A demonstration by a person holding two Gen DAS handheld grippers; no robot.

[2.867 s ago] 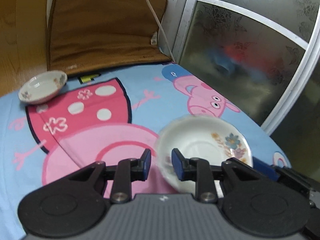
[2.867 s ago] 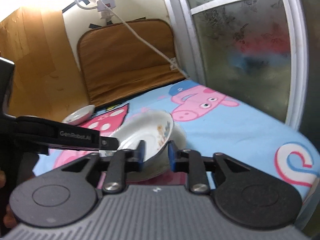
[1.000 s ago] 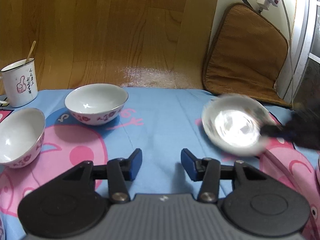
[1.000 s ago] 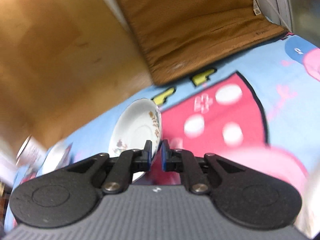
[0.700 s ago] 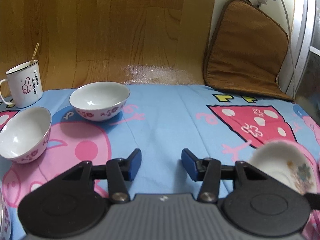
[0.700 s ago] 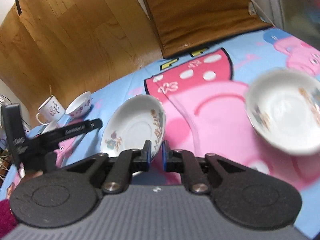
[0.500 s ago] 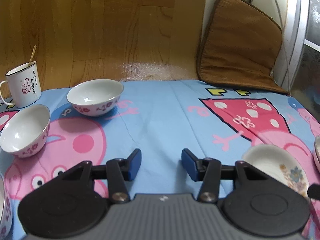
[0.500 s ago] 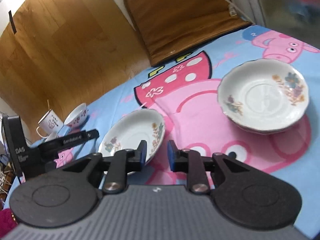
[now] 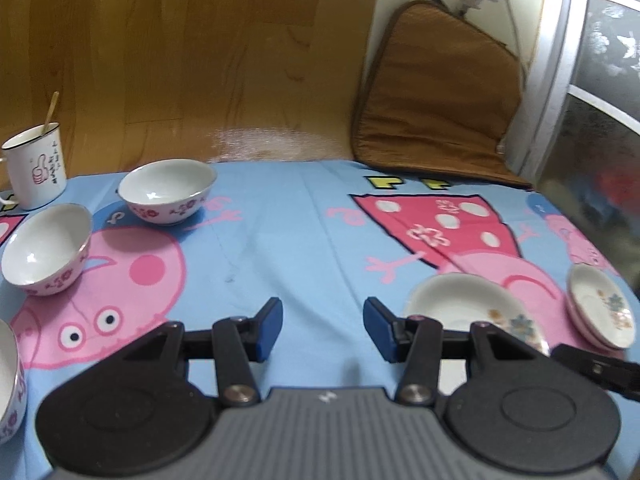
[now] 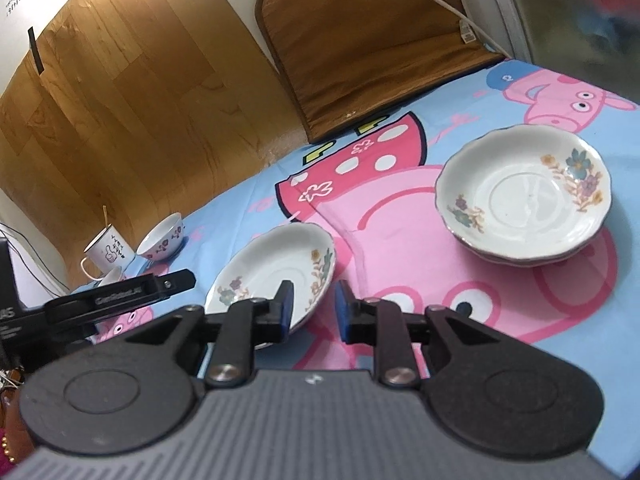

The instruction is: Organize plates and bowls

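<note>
On the far left of the left wrist view, a white enamel mug with a pink thumbs-up print point(image 9: 35, 167) stands at the back of the table covered by a blue cartoon-pig cloth point(image 9: 288, 232), a thin stick leaning out of it. Beside it sit two white ceramic bowls with pink flower bands: the nearer bowl point(image 9: 46, 249) tilted toward the camera, the farther bowl point(image 9: 167, 191) upright just behind it. A third bowl's rim point(image 9: 10, 380) shows at the left edge. The left gripper point(image 9: 323, 328) hovers over bare cloth, its blue-padded fingers spread wide and holding nothing. To its right lies a single white scalloped saucer with flower decals point(image 9: 468, 312), then a stack of matching flowered saucers point(image 9: 600, 306) near the table's right edge. A brown padded cushion point(image 9: 436, 96) leans against the wall behind.

In the right wrist view, the right gripper point(image 10: 313, 309) is released, its fingers parted on either side of the single saucer's near rim, not pinching it. The stack lies well apart to the right.
</note>
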